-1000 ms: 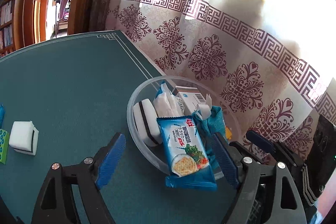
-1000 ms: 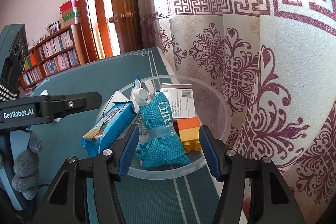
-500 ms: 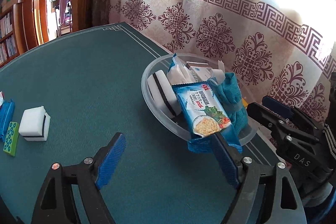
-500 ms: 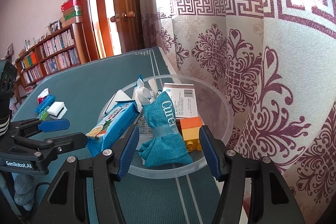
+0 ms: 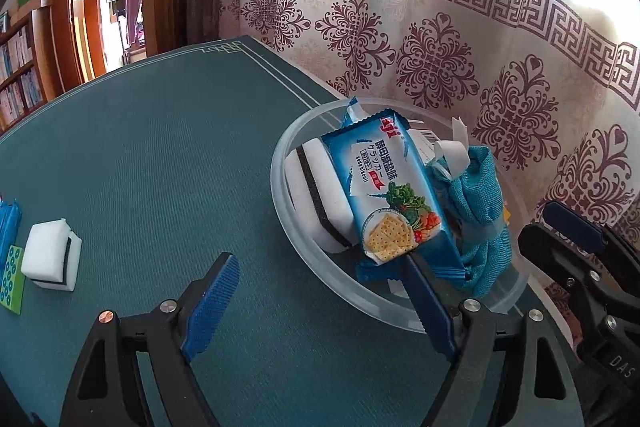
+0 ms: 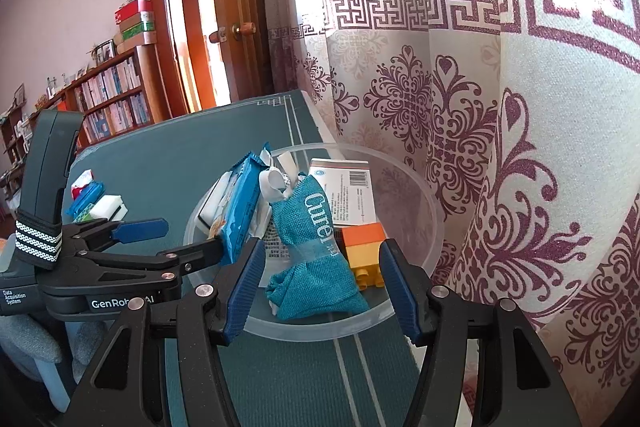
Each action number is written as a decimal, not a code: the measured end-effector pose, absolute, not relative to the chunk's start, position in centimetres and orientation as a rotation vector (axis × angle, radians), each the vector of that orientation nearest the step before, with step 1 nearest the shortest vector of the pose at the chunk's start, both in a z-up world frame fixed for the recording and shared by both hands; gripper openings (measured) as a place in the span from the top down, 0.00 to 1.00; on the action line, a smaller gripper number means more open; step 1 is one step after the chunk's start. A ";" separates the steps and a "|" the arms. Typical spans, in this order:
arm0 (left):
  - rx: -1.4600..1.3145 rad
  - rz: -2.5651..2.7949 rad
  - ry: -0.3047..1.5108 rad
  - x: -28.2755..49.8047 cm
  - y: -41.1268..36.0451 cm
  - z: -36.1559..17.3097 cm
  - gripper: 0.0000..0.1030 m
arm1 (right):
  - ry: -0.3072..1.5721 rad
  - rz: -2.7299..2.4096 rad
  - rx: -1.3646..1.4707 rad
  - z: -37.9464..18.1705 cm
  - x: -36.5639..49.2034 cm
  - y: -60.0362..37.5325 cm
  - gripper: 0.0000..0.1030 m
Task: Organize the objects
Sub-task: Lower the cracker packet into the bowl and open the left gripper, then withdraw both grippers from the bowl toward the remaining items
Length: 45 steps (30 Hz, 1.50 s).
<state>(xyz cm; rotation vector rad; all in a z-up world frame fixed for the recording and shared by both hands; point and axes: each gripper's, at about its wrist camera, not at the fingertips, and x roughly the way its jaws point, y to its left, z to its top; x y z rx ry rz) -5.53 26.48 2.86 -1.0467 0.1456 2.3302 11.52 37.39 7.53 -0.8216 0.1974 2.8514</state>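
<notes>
A clear plastic bowl (image 5: 308,263) (image 6: 416,195) stands at the table's right edge by the curtain. It holds a blue cracker packet (image 5: 384,195) (image 6: 240,203), a white sponge with a black stripe (image 5: 316,199), a teal cloth pouch (image 5: 476,195) (image 6: 316,247), a white box (image 6: 344,191) and an orange and yellow brick (image 6: 364,251). My left gripper (image 5: 320,307) is open and empty, its right finger at the bowl's near rim by the packet. My right gripper (image 6: 320,291) is open and empty, just in front of the bowl.
On the green table (image 5: 160,163) at the left lie a white sponge (image 5: 52,255) (image 6: 108,207), a green studded piece (image 5: 10,283) and a blue packet (image 6: 86,195). The patterned curtain (image 6: 520,147) hangs right behind the bowl. A door and bookshelves stand at the back.
My left gripper has swung left and drawn back from over the bowl. The cracker packet has shifted further onto the items in the bowl. My right gripper stays open and still.
</notes>
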 end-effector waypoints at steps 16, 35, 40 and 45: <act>-0.967 2.415 0.089 -4.2 22.6 5.4 0.04 | 0.159 2.864 -0.814 7.7 11.6 35.8 0.41; -1.038 2.599 0.005 -6.0 13.5 5.2 0.02 | 0.087 3.028 -0.913 8.1 8.8 28.3 0.40; -1.068 2.659 -0.014 -6.8 10.7 4.8 0.02 | 0.074 3.082 -0.969 7.7 7.3 25.8 0.39; -1.117 2.720 -0.014 -7.9 8.0 4.1 0.02 | 0.101 3.118 -1.050 6.9 5.6 23.8 0.37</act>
